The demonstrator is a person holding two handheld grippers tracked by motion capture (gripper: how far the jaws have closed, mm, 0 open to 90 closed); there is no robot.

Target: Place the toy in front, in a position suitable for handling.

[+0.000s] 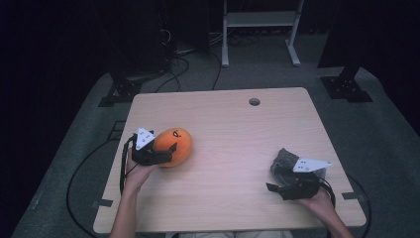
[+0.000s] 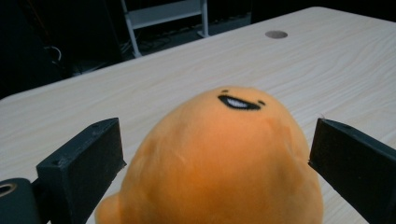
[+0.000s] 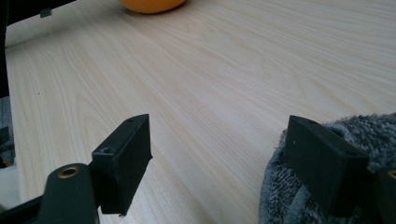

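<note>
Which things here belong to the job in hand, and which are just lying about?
In the job:
- orange plush toy, between the open jaws of the left gripper
- grey fuzzy cloth, by the open right gripper

Lying about:
- white metal stand on the floor behind the table
- floor cables

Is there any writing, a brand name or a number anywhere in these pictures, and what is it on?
There is none to read: no word, label, brand or number.
The orange plush toy bears only a stitched smiling mouth and two small eyes, no letters.
The grey fuzzy cloth, the wooden table, the left gripper and the right gripper carry no marking that can be made out.
</note>
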